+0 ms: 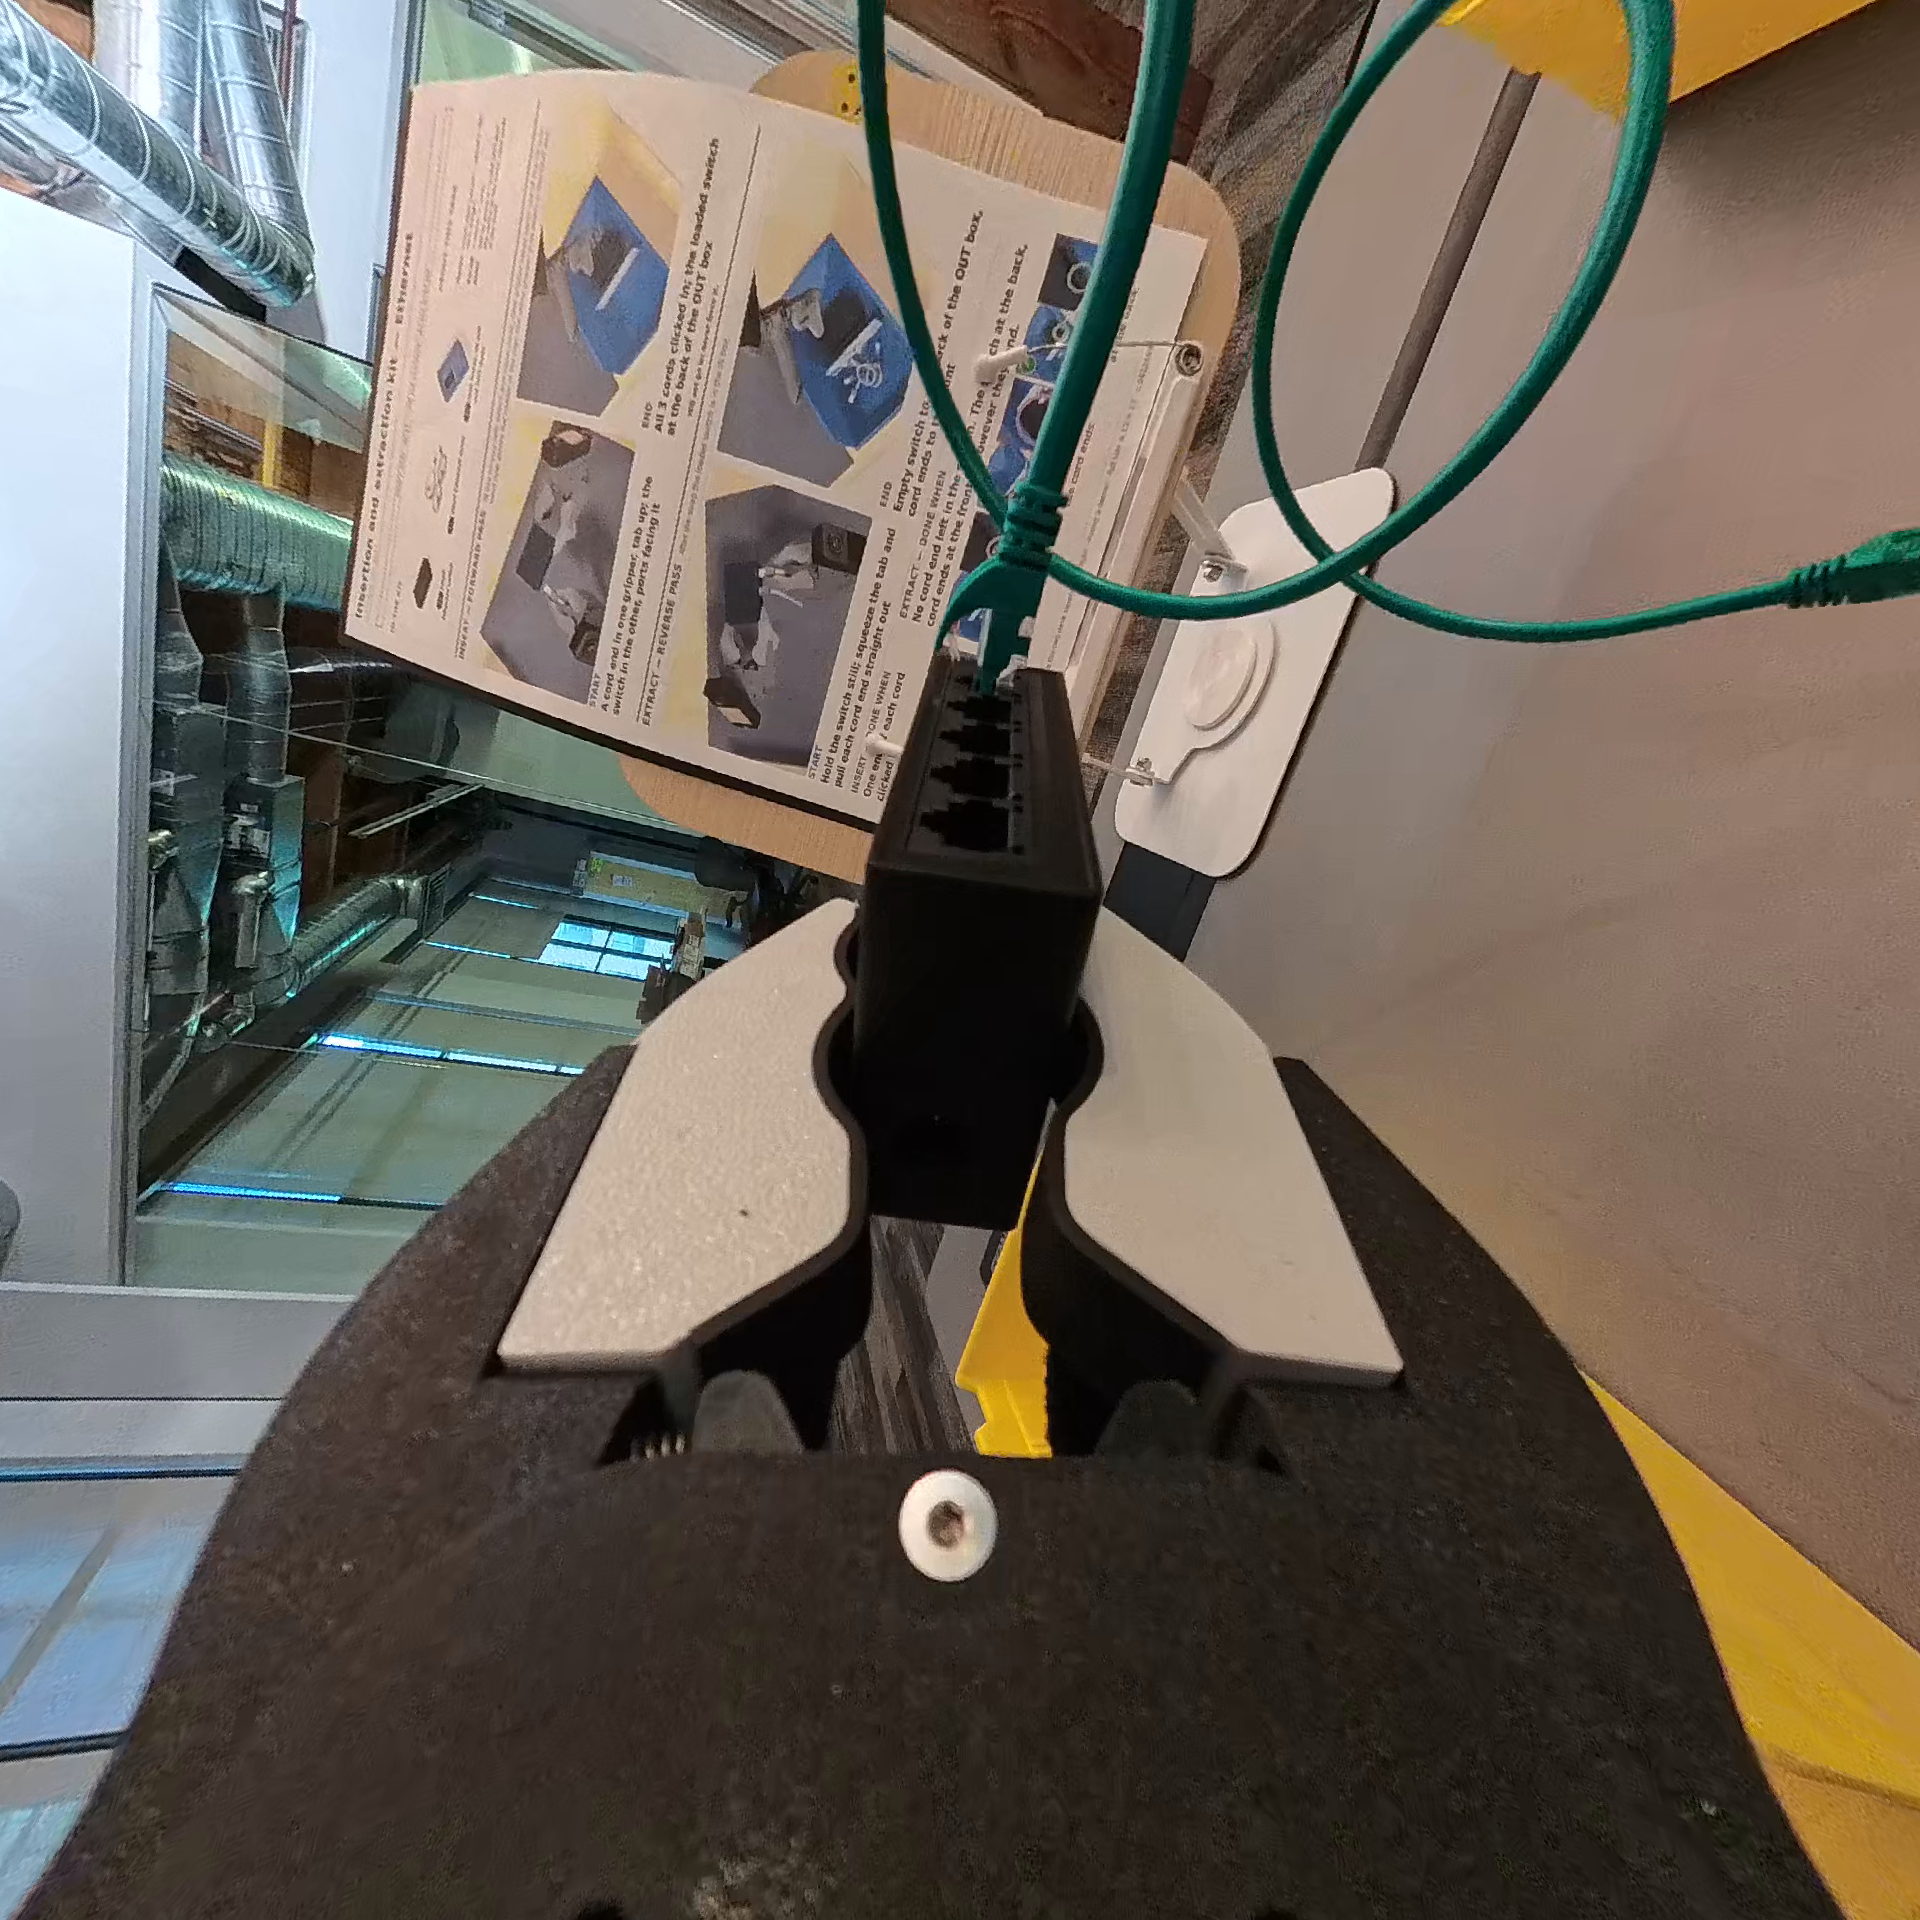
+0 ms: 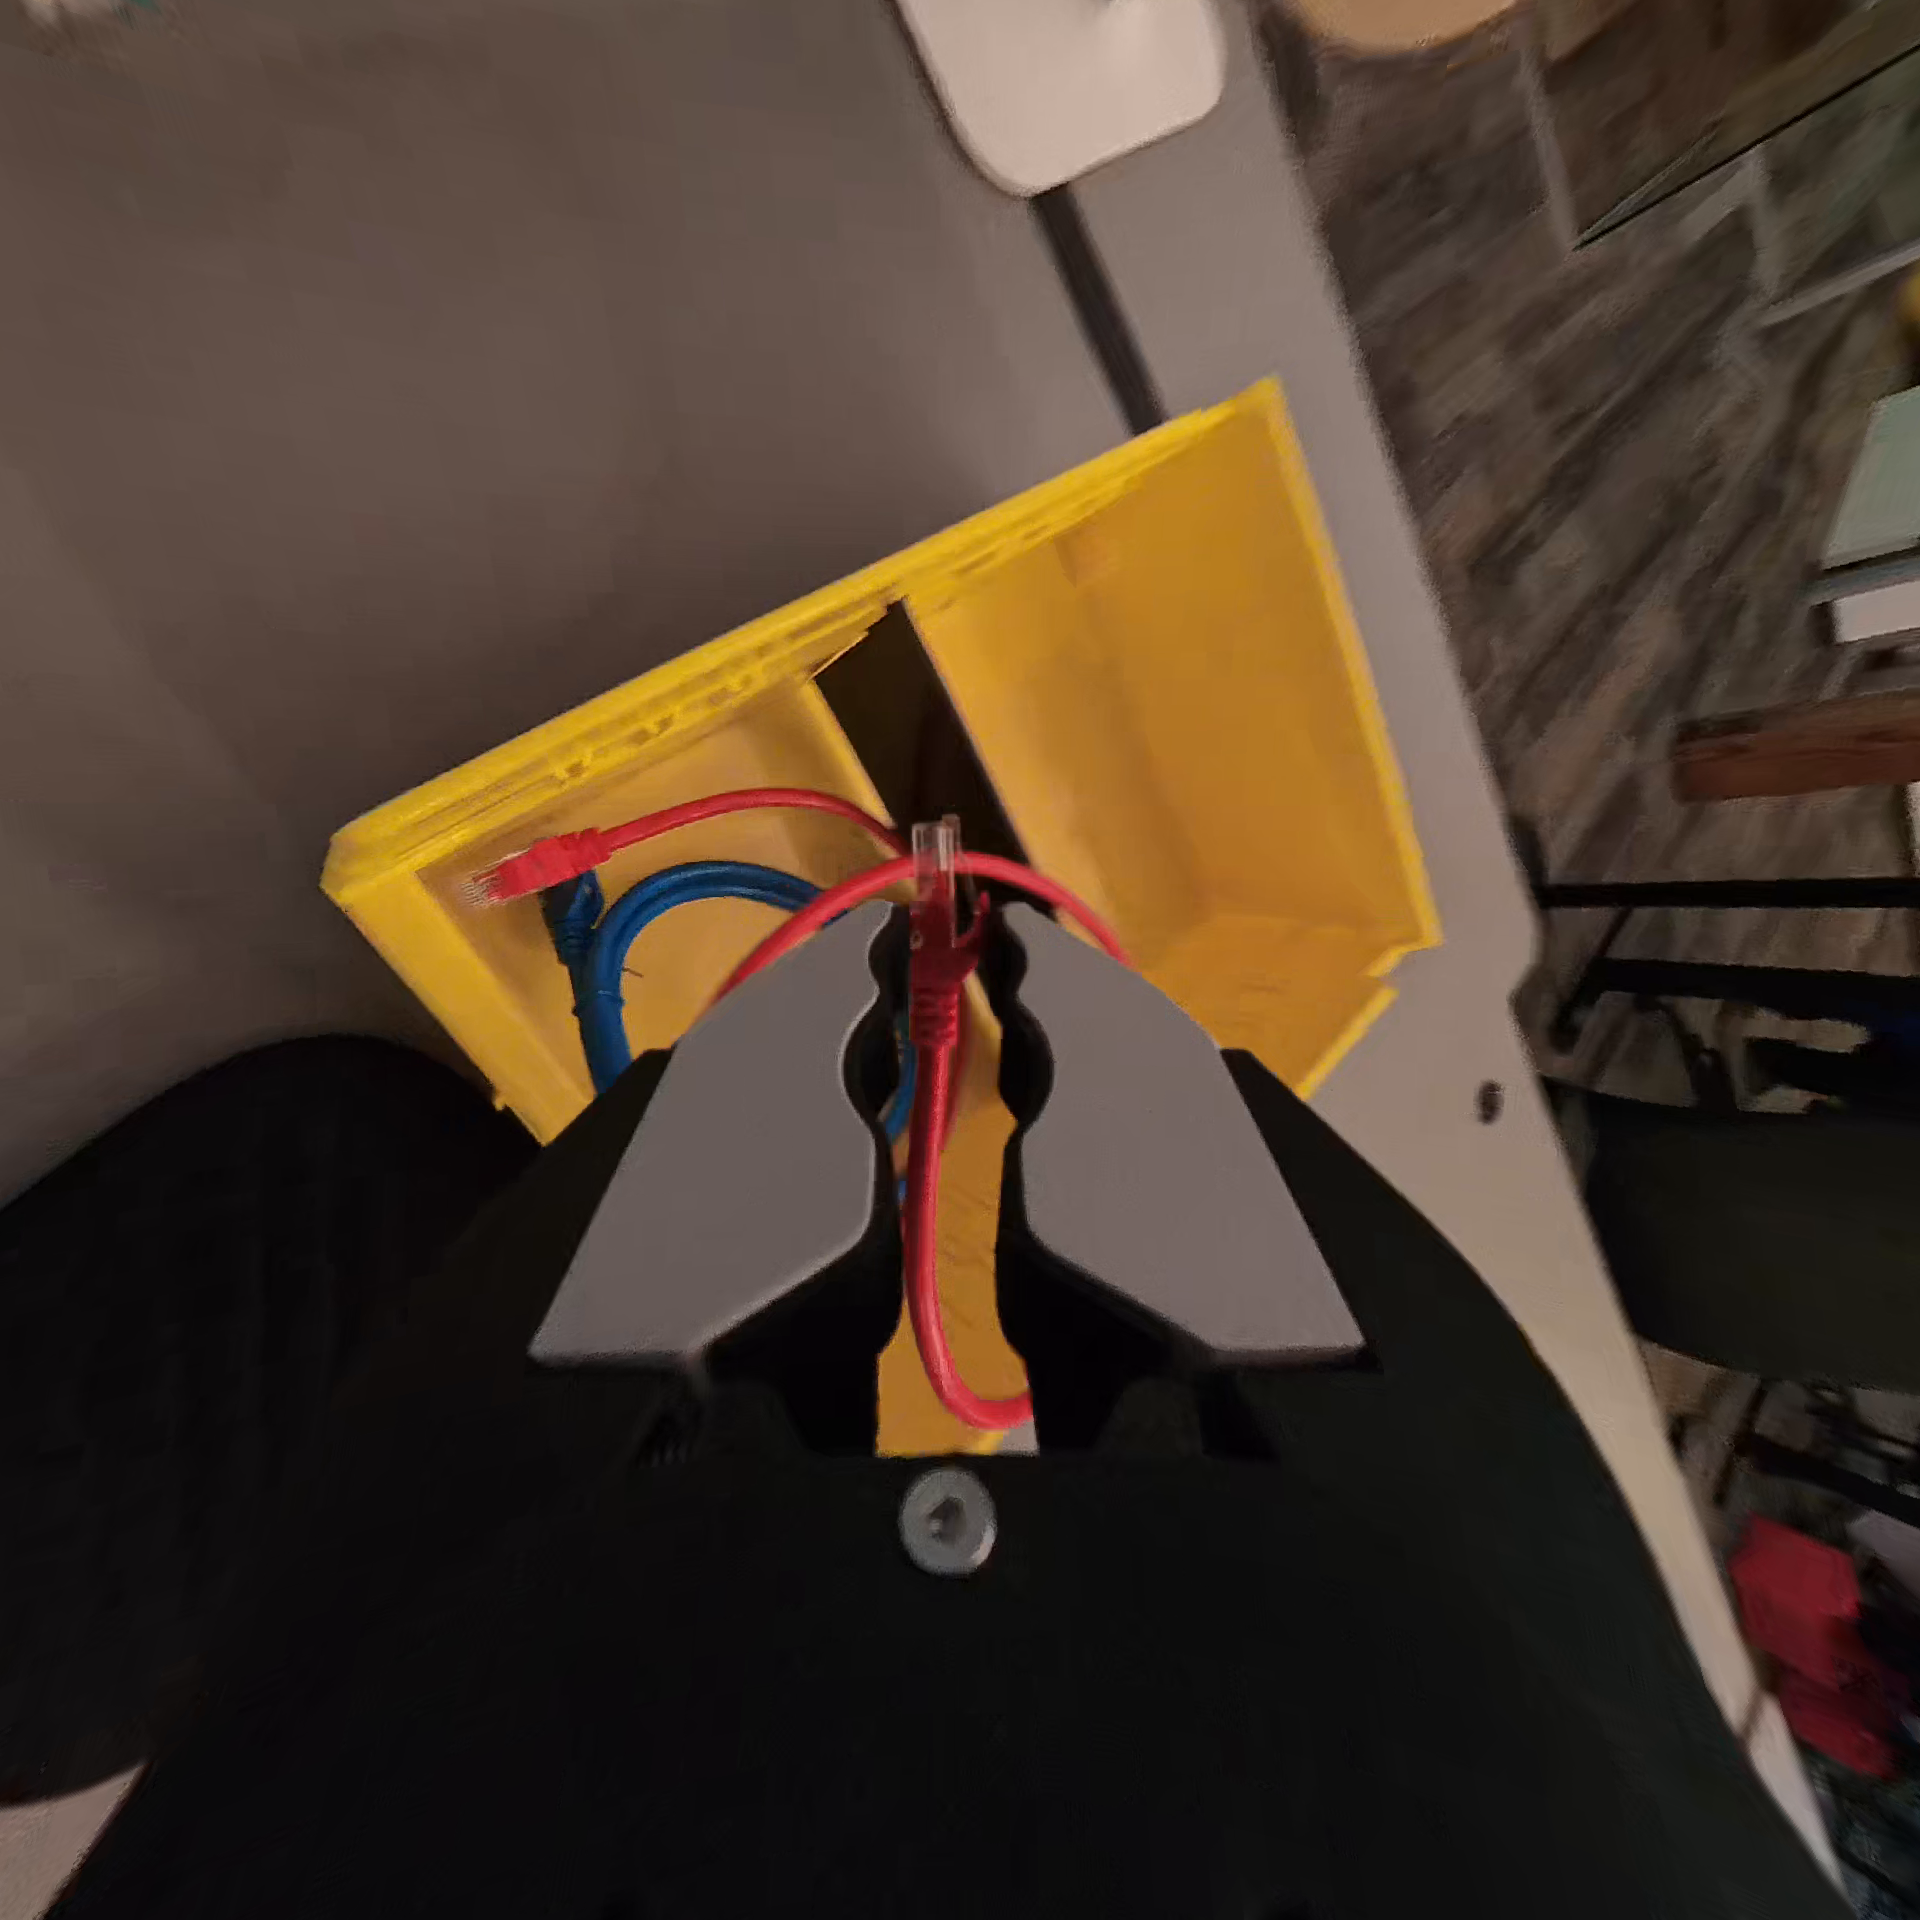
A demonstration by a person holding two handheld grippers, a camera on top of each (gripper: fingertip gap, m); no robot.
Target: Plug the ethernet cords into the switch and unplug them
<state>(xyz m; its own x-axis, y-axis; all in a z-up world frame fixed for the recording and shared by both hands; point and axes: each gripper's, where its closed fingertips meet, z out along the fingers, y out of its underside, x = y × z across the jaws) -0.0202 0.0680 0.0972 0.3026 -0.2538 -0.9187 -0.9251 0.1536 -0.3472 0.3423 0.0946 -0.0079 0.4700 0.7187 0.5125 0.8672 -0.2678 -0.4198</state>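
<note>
The left gripper (image 1: pixel 971 1039) is clamping a matte black boxy plastic switch (image 1: pixel 982 935), ports facing away, a green ethernet cord (image 1: pixel 1091 343) plugged into its far port. The right gripper (image 2: pixel 940 935) is pinching a red ethernet cord (image 2: pixel 940 1091) (clear plug forward) above the yellow plastic bin (image 2: pixel 1195 748), where a blue cord (image 2: pixel 665 904) is lying.

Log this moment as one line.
left hand-held gripper: holds switch | green cord: plugged | right hand-held gripper: holds red cord
</note>
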